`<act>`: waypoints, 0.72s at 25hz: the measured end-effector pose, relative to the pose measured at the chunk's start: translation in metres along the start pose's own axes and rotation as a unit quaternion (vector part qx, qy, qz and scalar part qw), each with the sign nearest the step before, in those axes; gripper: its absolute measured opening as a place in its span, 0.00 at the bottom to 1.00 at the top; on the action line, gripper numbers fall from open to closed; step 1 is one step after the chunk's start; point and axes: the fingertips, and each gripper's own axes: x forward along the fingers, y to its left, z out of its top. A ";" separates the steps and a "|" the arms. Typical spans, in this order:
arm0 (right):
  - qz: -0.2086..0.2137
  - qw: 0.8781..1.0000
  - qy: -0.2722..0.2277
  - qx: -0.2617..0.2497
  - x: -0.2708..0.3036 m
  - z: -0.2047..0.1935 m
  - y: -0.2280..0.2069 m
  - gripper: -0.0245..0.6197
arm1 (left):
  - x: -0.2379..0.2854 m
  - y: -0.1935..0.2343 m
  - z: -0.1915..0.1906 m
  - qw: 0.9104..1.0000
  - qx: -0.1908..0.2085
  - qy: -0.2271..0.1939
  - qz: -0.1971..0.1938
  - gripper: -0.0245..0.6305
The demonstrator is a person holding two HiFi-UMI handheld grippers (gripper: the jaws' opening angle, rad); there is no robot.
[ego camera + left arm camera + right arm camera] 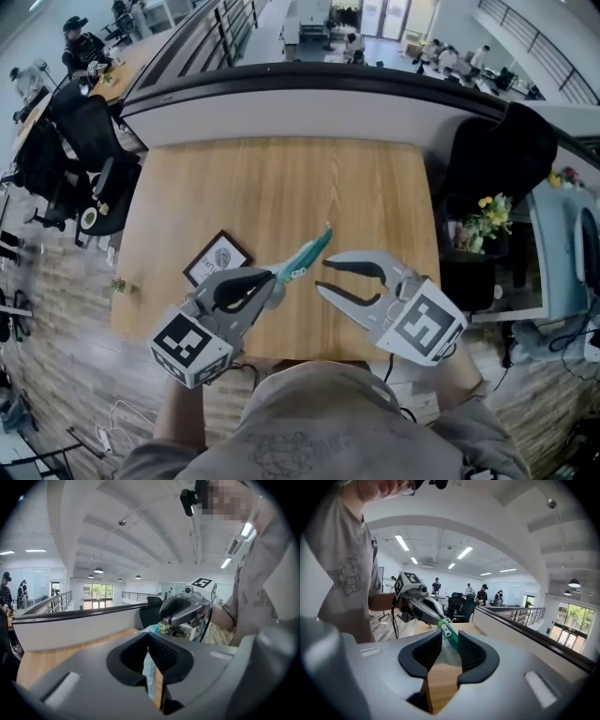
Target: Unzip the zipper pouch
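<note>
Presently the left gripper (149, 641) has its fingers pressed together on one end of the teal pouch (305, 255); cloth shows squeezed in the seam between them. The pouch is in the air, slanting away from those fingers over the table (281, 178), not resting on it.

The right gripper (450, 637) faces the left one. Its fingers are partly spread, with the pouch's free end running through the gap. No pad appears to press on it. A small white tab (445, 629), likely the zipper pull, sits just beyond the right fingertips, between them and the left gripper.

Risks, as judged:
- Right fingers close on bare cloth short of the tab; the slider then won't run and the pouch only stretches.
- Left pinch is on a thin end only; a pull along the zipper could drag the pouch out.
- The unsupported pouch could twist, turning the tab off line.

A framed card (216, 260) lies on the table past the left fingers, apart from everything.
</note>
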 end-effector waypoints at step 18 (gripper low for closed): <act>0.021 0.991 0.085 -0.100 0.013 -0.021 0.021 0.12 | 0.006 -0.028 -0.006 0.998 -0.034 0.003 -0.057 0.05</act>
